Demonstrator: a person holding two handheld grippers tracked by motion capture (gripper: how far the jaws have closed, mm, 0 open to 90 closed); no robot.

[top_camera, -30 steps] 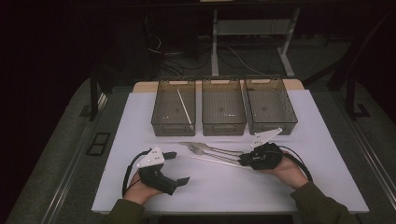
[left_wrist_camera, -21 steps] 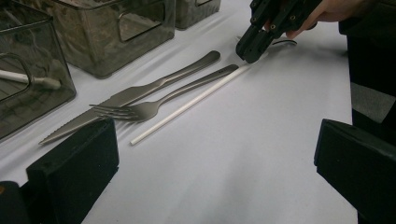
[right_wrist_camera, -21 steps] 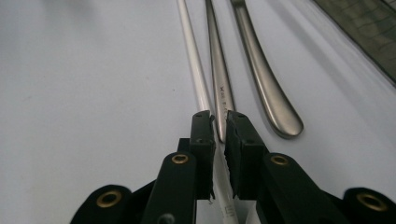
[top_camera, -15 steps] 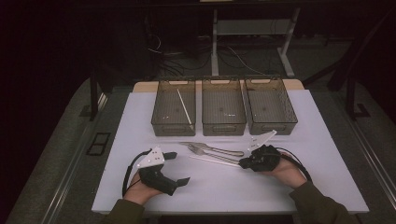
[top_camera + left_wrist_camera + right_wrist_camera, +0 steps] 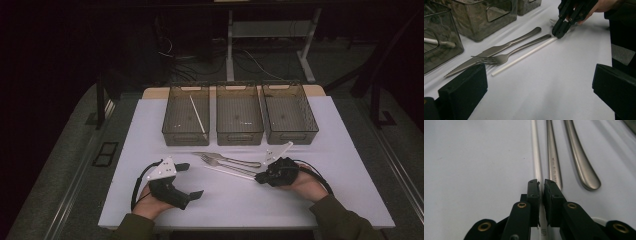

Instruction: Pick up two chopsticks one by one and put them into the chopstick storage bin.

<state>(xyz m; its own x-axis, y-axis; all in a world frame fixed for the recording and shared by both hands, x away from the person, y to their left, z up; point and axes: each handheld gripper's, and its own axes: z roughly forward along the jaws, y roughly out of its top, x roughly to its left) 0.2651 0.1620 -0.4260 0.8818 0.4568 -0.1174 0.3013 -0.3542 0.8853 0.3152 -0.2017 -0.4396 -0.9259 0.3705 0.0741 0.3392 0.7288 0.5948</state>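
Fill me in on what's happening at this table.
A person works with two handheld grippers. The right gripper has just been closing on the near end of a white chopstick, which lies beside a fork and a knife on the white table. The left gripper rests open on the table. Three bins stand behind; the left one holds another chopstick.

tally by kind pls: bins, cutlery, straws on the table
Bins: 3
Knife: 1
Fork: 1
White straws: 2, one in the left bin, one on the table gripped at its end by the right gripper
Total: 7
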